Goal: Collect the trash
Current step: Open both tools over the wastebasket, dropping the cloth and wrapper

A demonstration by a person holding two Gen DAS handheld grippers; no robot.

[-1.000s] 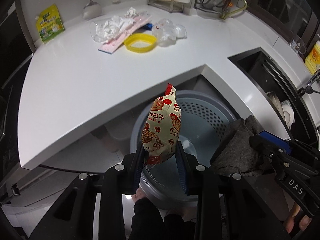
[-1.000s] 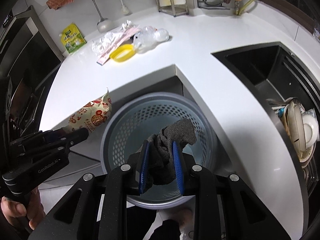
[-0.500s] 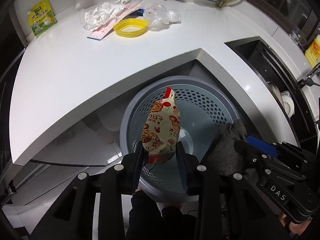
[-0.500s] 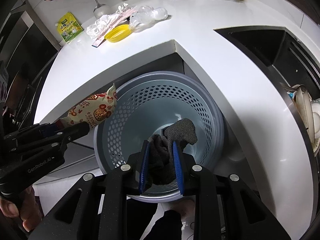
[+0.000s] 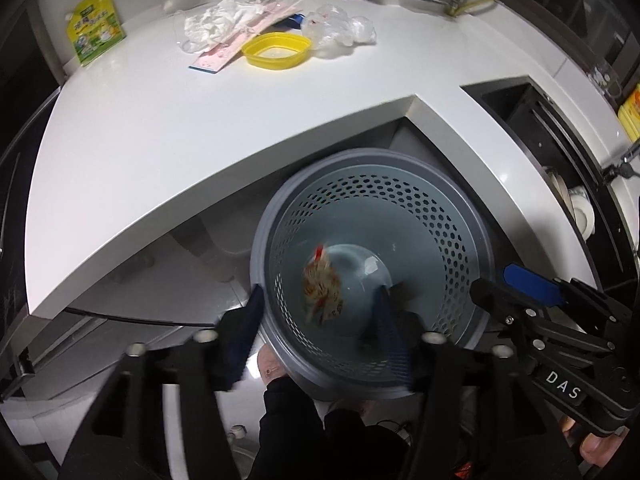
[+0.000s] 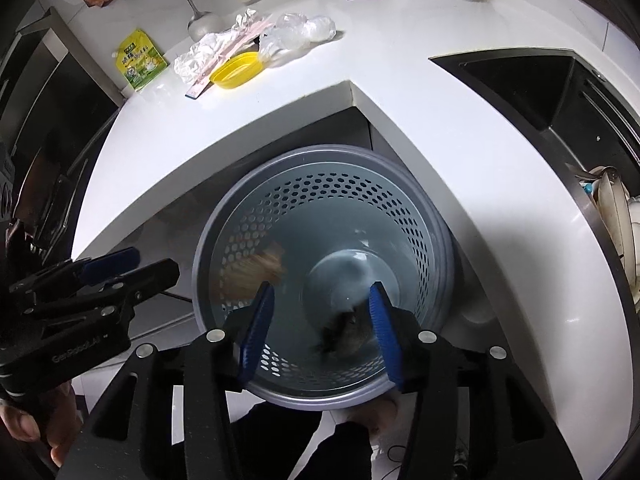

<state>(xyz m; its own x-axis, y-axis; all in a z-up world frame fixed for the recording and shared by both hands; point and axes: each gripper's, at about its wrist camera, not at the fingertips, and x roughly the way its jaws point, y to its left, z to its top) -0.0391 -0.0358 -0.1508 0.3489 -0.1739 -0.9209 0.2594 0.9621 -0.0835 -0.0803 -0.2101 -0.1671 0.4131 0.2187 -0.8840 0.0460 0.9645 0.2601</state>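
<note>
A round grey perforated bin (image 5: 448, 216) (image 6: 424, 216) stands on the floor below the counter's inner corner. My left gripper (image 5: 318, 310) hangs over it with its jaws opening, and the red and cream snack bag (image 5: 322, 290) falls blurred inside the bin, free of the pads. My right gripper (image 6: 320, 310) is over the same bin, jaws opening too. The dark grey cloth (image 6: 340, 334) drops blurred by the right pad, not pressed. The snack bag (image 6: 256, 266) shows as a blur at the bin's left wall.
On the white counter (image 5: 160, 120) lie a yellow lid (image 5: 278, 50), crumpled white wrappers (image 5: 218, 26), clear plastic bags (image 5: 340, 30), a pink strip and a green pouch (image 5: 94, 26). A sink (image 6: 532, 92) with dishes is on the right. The person's feet and dark sleeve are below.
Both grippers have opened over the bin. The snack bag has left the left gripper and the grey cloth has left the right; both are dropping into the bin.
</note>
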